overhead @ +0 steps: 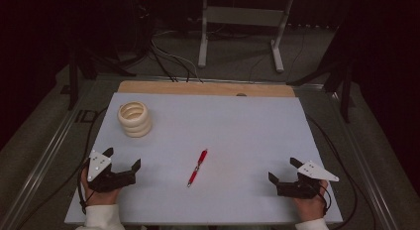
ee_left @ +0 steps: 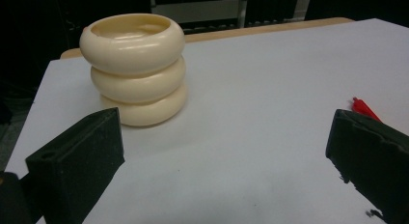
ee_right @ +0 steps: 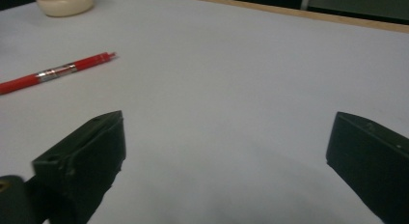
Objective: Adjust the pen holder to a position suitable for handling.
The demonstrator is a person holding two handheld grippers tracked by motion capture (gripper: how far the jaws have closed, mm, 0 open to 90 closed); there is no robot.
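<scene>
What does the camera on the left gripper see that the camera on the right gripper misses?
The left gripper view takes in the whole cream three-ring holder, open at the top, but just the red pen's tip behind one jaw. The right gripper view takes in most of the pen, silver band included, but just the holder's bottom ring at its top edge. Both share the pale table mat, its wooden far edge, and wide-open black jaws holding nothing.
</scene>
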